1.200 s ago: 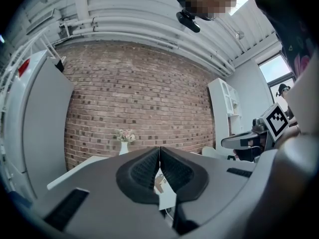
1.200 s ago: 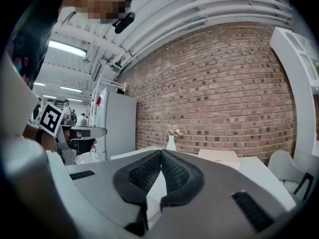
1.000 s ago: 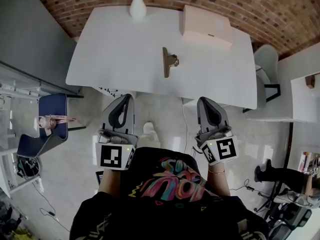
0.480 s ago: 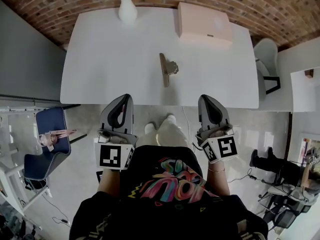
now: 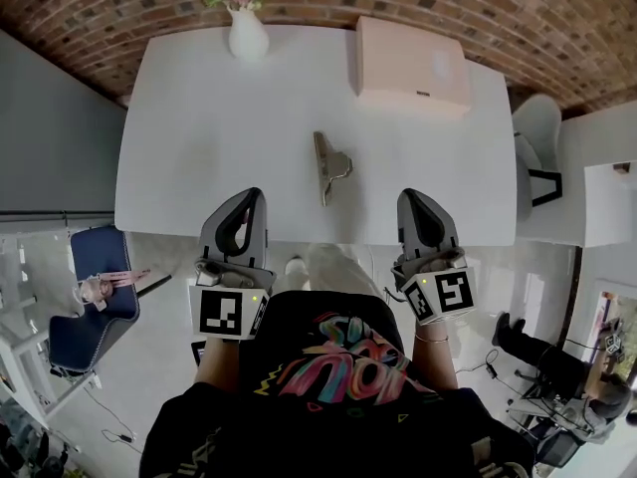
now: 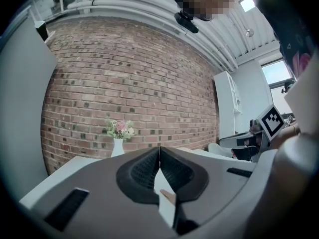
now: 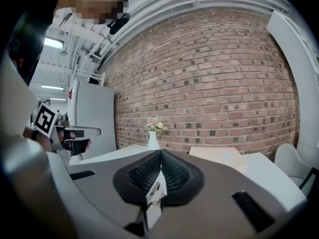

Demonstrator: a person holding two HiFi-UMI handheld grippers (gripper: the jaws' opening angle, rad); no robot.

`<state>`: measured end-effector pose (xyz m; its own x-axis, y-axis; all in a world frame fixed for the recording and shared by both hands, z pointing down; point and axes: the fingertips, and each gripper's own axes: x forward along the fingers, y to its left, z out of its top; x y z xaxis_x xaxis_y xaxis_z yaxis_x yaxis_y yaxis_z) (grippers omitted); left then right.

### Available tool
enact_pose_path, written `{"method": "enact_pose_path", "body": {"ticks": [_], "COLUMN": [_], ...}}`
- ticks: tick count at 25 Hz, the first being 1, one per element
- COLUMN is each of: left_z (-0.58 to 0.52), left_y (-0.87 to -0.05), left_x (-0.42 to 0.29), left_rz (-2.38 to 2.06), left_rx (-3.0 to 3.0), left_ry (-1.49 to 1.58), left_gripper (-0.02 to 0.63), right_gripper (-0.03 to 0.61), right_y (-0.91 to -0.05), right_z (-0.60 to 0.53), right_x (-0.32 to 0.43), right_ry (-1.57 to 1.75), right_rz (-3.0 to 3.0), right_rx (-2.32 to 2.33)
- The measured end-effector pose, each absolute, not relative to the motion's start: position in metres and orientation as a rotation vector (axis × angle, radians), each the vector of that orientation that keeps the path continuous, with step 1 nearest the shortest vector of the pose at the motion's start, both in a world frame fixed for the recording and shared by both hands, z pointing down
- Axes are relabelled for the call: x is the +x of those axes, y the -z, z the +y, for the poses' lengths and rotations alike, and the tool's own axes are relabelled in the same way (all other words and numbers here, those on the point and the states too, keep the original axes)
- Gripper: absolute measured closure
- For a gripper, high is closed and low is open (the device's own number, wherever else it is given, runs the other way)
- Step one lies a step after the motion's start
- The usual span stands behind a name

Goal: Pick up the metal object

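Step in hand looks like the approach: nothing is grabbed yet. The metal clip (image 5: 326, 165) lies flat mid-tabletop (image 5: 199, 127), long side running away from you and its handle part sticking out to the right. It is well clear of the flower vase (image 5: 248, 36) and the pale box (image 5: 410, 63) at the far edge. The left gripper (image 5: 249, 197) and right gripper (image 5: 418, 199) both sit at the near edge of the tabletop. They are side by side in front of your torso, marker cubes toward you, with the clip roughly centred between their lines and well ahead of both. Both sets of fingers are closed tip to tip with nothing in them: the left gripper view shows the pads meeting (image 6: 159, 149), and the right gripper view shows the same (image 7: 160, 153). The clip shows in the right gripper view only through the slot below the tips (image 7: 154, 193), far off, not gripped. Both grippers point near level, noses tipped only slightly down. To do this well, pick one gripper, since either reaches about equally. Spread its fingers before you get near, because closed tips will likely just shove the clip across the smooth top. Pitch the nose down more, as the clip sits low. Straddle its narrow width, or take the raised handle side, then close and lift straight up. Hold the idle gripper back at the edge.
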<state>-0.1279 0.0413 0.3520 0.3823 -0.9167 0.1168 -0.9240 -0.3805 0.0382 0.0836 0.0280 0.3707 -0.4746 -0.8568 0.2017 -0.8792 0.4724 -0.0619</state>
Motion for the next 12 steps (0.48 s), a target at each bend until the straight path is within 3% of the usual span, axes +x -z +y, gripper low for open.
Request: {"method": "enact_pose_path", "body": {"ticks": [12], "left_z": [-0.065], "left_y": [-0.323], "left_x": [-0.088], "left_rz": [-1.804], "left_rx": [2.508], "left_ry": [-0.102], "left_gripper": [0.588], "right_gripper": [0.56], "right_y": [-0.345], "right_z": [-0.095], "right_x": [0.113], "right_ry": [-0.188], "right_rz": [-2.67], "right_rx": [1.399]}}
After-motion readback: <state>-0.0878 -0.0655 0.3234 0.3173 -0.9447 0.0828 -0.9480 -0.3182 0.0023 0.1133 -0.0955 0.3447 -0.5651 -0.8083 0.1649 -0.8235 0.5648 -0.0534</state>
